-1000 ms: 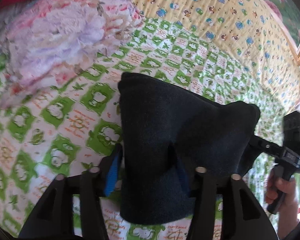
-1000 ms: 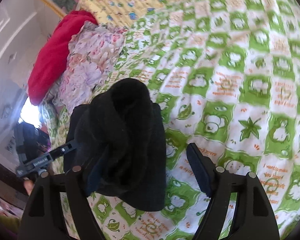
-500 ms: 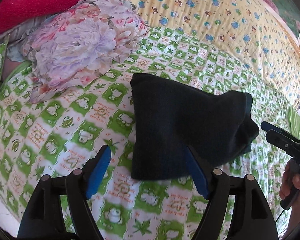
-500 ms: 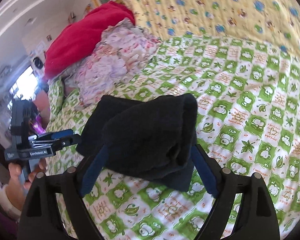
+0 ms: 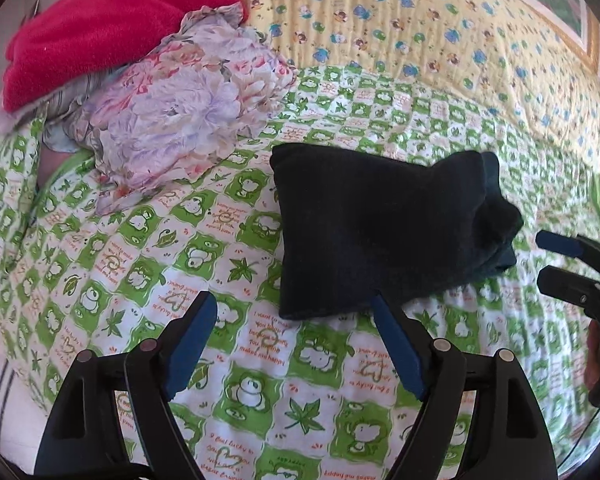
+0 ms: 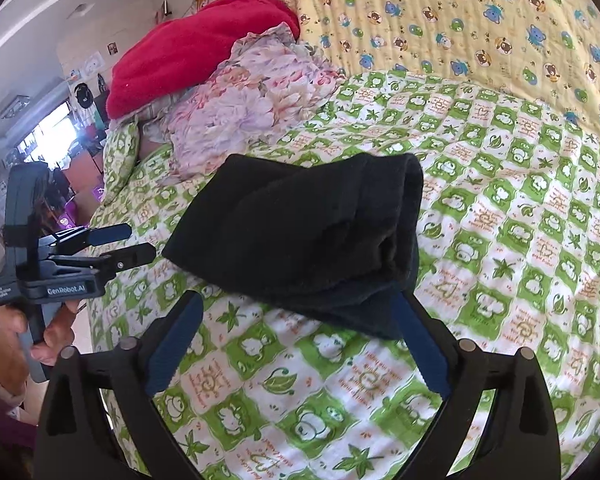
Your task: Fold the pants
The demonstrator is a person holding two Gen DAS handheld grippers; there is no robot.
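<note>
The dark navy, thick-knit pants [image 5: 384,232], folded into a compact rectangular bundle, lie flat on the green-and-white checked bedsheet printed with cartoon animals and leaves [image 5: 236,392], just ahead of both grippers. In the left wrist view the left gripper [image 5: 294,334] has its two blue-padded black fingers [image 5: 190,340] spread wide with only printed sheet between them; the bundle's near corner sits just beyond and slightly to the right of the fingertips, close to the right-hand pad but not clamped by it. The right gripper [image 5: 560,260] shows at the far right of that view, beside the bundle's layered, open end, its fingers a little apart and holding nothing. In the right wrist view the right gripper [image 6: 300,328] is likewise spread wide and empty; the pants [image 6: 300,240] lie straight ahead, their thick folded edges stacked toward the right, and the lowest layer overlaps the tip of the right-hand pad in the picture, though whether it touches cannot be told. To the left of this gripper the left gripper [image 6: 130,244] is gripped by the person's left hand [image 6: 16,332], fingers parted, near the bundle's left edge. Farther ahead and to the left lie a crumpled pink-and-lilac floral cloth [image 5: 180,112] and a red fleece blanket [image 5: 100,24], with a yellow quilt printed with small bears [image 6: 480,28] beyond.
</note>
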